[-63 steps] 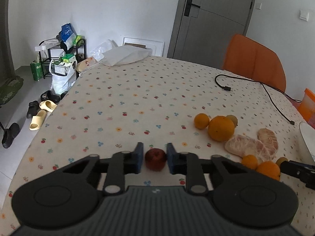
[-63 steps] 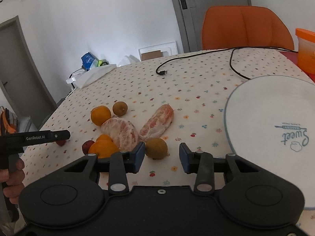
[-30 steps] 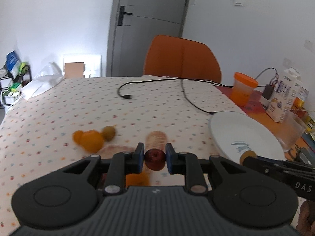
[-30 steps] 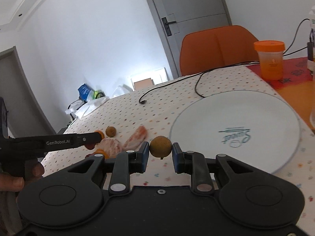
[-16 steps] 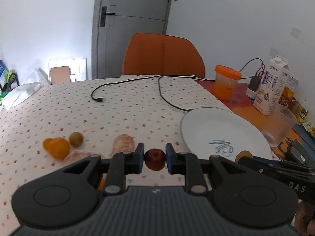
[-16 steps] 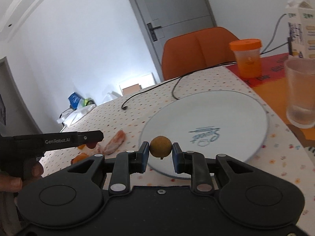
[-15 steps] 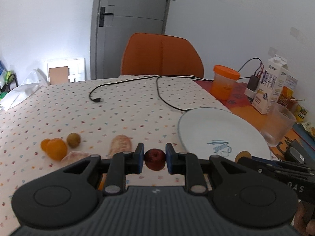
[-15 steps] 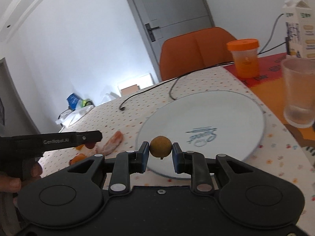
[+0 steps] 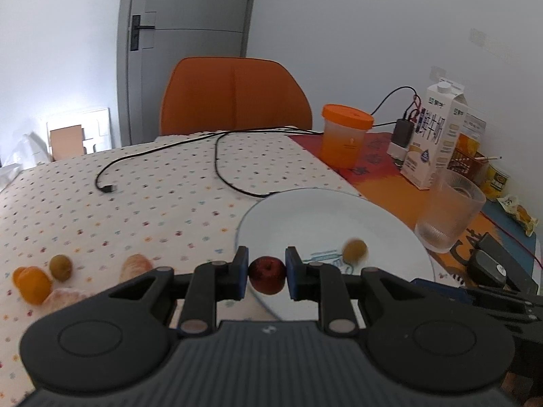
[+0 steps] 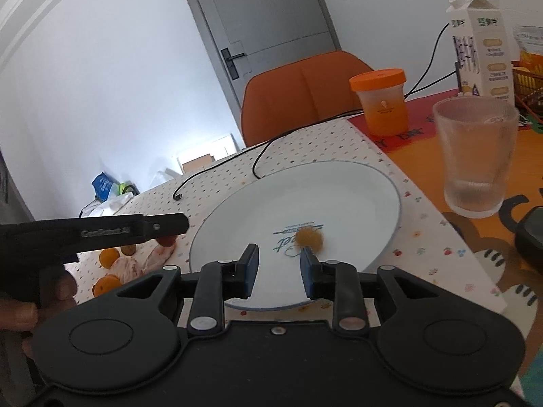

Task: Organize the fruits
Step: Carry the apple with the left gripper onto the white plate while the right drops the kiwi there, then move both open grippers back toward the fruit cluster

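My left gripper (image 9: 266,273) is shut on a small dark red fruit (image 9: 267,274) and holds it over the near left rim of the white plate (image 9: 305,217). My right gripper (image 10: 278,268) is open and empty above the plate (image 10: 356,196). A small brown round fruit (image 10: 309,236) lies blurred on the plate just beyond the right finger; it also shows in the left wrist view (image 9: 354,250). Oranges (image 9: 33,285), another brown fruit (image 9: 60,266) and peeled citrus segments (image 9: 135,265) lie on the dotted tablecloth at the left.
A ribbed glass (image 10: 475,156), an orange-lidded tub (image 10: 381,101) and a milk carton (image 10: 480,30) stand to the right of the plate. A black cable (image 9: 217,156) crosses the cloth. An orange chair (image 9: 234,95) stands behind the table. The left gripper shows from the side (image 10: 101,232).
My right gripper has opened and the brown fruit has dropped onto the plate. My left gripper has moved right, closer to the plate, still holding the red fruit.
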Demonstrator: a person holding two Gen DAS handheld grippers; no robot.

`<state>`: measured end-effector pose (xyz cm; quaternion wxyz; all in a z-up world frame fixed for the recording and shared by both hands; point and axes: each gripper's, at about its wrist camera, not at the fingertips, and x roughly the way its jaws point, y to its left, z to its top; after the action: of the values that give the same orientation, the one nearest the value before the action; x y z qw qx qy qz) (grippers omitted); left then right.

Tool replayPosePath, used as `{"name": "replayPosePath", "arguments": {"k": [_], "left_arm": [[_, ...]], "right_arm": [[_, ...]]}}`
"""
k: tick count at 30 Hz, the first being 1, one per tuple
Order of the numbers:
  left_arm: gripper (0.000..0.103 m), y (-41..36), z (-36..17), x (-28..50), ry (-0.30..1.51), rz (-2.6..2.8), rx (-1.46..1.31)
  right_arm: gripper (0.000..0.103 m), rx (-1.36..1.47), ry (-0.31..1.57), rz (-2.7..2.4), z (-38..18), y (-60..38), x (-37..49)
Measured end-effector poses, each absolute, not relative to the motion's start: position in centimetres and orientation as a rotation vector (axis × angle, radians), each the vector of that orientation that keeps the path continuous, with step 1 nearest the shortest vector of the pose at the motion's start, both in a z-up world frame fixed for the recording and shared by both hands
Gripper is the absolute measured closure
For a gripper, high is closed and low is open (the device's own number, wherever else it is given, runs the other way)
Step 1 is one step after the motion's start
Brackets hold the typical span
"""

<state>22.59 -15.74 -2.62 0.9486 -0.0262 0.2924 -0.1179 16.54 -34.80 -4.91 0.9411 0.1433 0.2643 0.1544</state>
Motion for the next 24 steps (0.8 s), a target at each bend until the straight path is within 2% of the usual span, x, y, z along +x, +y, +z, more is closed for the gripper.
{"name": "replayPosePath", "arguments": {"k": [9, 13, 17, 20, 24], "left_arm": [[0.081, -17.3, -2.6, 23.3, 0.606, -0.282, -0.06], [0.076, -16.8, -2.2, 23.2, 0.601, -0.27, -0.071], [0.063, -15.0, -1.6, 22.7, 0.597, -0.237, -0.1], [0.052, -13.6, -1.2, 22.1, 0.585, -0.207, -0.111], [0.044, -11.7, -0.8, 21.3, 0.583, -0.173, -0.121]], "right_arm": [[0.074, 0.302, 0.524, 0.297, -4.7, -35.6, 16.5], [0.074, 0.303, 0.521, 0.295, -4.6, -35.6, 16.3], [0.073, 0.3, 0.521, 0.294, -4.5, -35.3, 16.0], [0.068, 0.295, 0.51, 0.298, -4.1, -35.0, 16.0], [0.066, 0.28, 0.498, 0.309, -3.7, -34.1, 15.6]]}}
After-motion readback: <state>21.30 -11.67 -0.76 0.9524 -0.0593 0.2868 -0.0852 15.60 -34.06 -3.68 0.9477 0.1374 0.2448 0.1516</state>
